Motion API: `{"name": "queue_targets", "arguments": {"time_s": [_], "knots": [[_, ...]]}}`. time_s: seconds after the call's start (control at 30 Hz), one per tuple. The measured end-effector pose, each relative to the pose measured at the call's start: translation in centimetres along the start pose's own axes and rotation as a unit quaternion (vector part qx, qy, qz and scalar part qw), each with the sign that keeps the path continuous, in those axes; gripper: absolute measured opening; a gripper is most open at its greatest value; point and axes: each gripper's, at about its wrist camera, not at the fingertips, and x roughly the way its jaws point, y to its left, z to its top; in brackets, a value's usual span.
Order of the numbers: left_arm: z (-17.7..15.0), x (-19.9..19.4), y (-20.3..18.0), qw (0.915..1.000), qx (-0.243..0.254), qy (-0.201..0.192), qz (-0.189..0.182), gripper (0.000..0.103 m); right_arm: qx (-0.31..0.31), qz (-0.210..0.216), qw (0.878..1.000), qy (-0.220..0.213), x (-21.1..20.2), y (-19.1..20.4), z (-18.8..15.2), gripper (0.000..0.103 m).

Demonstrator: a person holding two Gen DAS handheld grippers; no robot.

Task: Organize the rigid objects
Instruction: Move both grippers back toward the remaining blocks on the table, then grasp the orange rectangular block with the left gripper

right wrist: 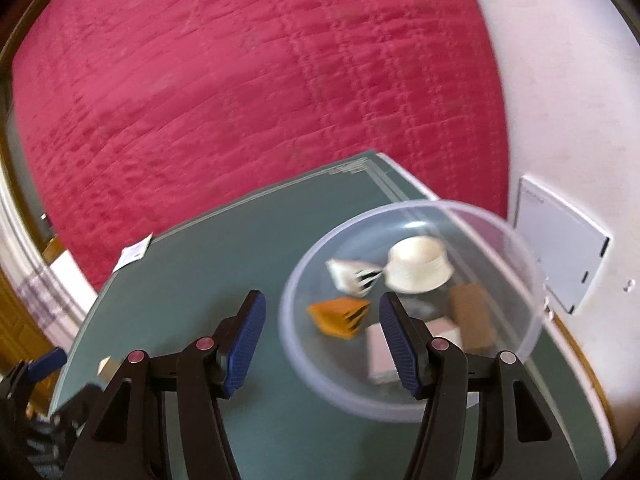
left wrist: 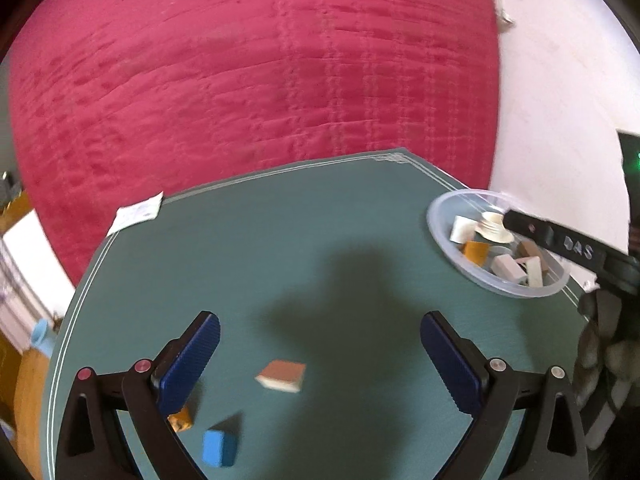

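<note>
My left gripper hangs open over the green mat with nothing between its blue pads. Below it lie a brown-topped block and a blue block. An orange block is partly hidden behind the left finger. A clear plastic bowl at the mat's right edge holds several blocks. My right gripper is open and empty above the bowl's near left rim. Inside lie an orange wedge, a white round piece, a brown block and a pale block.
A red quilted bedspread fills the background beyond the mat. A white paper tag lies at the mat's far left edge. A white flat panel lies on the pale floor to the right. A small cream block sits near the mat's left edge.
</note>
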Motion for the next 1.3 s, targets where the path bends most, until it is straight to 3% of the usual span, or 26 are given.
{"name": "queue_targets", "arguments": {"time_s": [0.3,0.57,1.07,1.3], "knots": [[-1.7,-1.6,6.0,0.9972,-0.052,-0.004,0.054,0.102,-0.052,0.061,0.996,0.048,-0.1,4.3,-3.2,0.061],[-3.4,-0.9,10.7,0.9894,-0.113,0.021,0.089,0.102,-0.091,0.09,0.988,0.082,0.3,6.9,-5.6,0.061],[-7.0,0.4,13.1,0.9855,-0.11,0.064,0.113,0.102,-0.149,0.12,0.974,0.117,-0.3,9.5,-9.2,0.061],[-8.3,0.8,13.9,0.9833,-0.118,0.088,0.107,0.102,-0.174,0.127,0.968,0.127,-0.4,10.7,-10.4,0.061]]}}
